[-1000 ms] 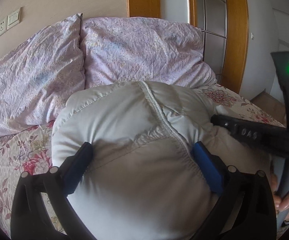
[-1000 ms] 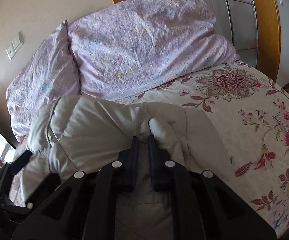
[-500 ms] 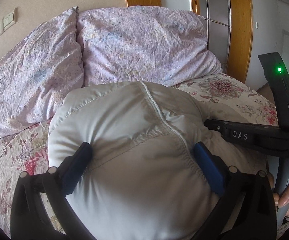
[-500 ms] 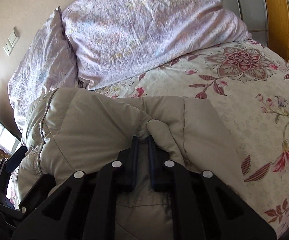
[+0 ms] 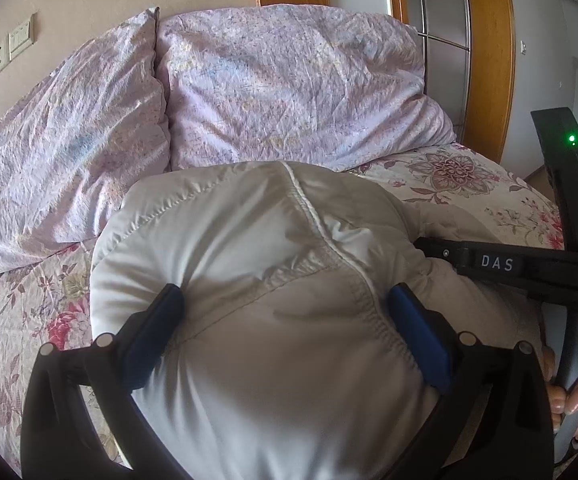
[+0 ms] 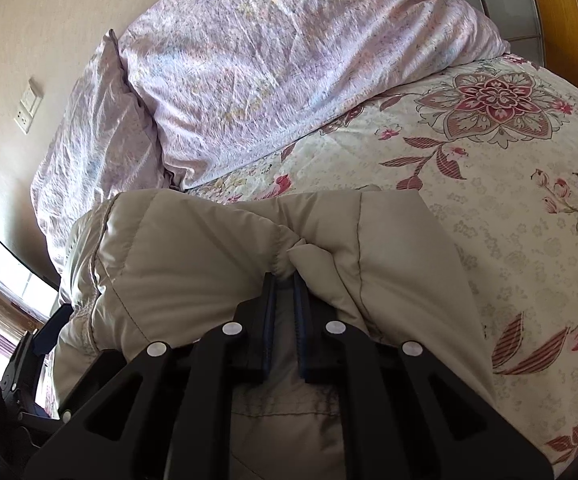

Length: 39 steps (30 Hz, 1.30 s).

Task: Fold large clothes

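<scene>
A puffy pale grey-beige quilted jacket (image 5: 257, 264) lies bunched on the floral bed. My left gripper (image 5: 285, 300) is wide apart, its blue pads (image 5: 157, 320) pressed against both sides of a thick fold of the jacket. My right gripper (image 6: 285, 284) is nearly shut, pinching a seam fold of the same jacket (image 6: 193, 248). The right gripper also shows at the right of the left wrist view (image 5: 489, 260), and the left gripper at the lower left of the right wrist view (image 6: 29, 356).
Two lilac pillows (image 5: 289, 88) lean against the wall at the bed's head. The floral bedspread (image 6: 489, 152) stretches to the right of the jacket. A wooden door frame (image 5: 489, 52) stands behind the bed on the right.
Both grippers have moved with the jacket toward the pillows and slightly down. The grips look unchanged.
</scene>
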### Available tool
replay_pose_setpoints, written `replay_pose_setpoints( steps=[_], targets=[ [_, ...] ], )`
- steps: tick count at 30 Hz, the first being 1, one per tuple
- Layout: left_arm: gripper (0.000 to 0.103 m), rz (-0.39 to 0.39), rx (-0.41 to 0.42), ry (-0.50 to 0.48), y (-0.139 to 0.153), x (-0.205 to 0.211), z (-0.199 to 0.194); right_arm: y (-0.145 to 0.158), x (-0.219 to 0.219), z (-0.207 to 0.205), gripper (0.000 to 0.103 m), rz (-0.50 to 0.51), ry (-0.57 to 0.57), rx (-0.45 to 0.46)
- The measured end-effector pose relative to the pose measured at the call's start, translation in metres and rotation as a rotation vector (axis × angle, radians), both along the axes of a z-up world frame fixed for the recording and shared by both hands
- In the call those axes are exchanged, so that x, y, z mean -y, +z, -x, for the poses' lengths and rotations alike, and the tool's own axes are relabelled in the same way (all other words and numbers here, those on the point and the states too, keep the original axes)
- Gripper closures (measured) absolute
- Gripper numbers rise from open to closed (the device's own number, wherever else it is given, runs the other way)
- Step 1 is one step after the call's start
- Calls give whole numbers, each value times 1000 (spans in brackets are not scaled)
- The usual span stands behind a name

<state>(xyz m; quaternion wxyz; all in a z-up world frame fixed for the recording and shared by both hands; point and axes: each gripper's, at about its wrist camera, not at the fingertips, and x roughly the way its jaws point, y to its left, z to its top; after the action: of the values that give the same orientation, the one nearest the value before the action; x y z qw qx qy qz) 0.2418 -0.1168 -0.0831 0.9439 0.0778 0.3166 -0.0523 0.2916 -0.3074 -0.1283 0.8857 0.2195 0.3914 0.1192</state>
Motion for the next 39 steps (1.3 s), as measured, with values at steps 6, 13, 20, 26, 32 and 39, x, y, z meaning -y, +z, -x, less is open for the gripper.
replay_pose_setpoints(
  steps=[6,13,20,26,32,39],
  targets=[
    [2,-26,4,18,-1,3,-1,2,-1,1,97,-1,-12,2],
    [2,-65,23,41,3,7,4,3,-1,2,97,1,-13,4],
    [2,-88,96,59,30,-12,30,26,-3,6,96,96,-26,-9],
    [2,29,83,122,54,-65,19,59,-1,26,93,155,-44,87],
    [2,132,4,110,43,-77,-1,65,-15,31,93,212,6,110],
    [2,110,-32,103,17,-66,-10,35,-24,27,91,285,-11,85]
  ],
)
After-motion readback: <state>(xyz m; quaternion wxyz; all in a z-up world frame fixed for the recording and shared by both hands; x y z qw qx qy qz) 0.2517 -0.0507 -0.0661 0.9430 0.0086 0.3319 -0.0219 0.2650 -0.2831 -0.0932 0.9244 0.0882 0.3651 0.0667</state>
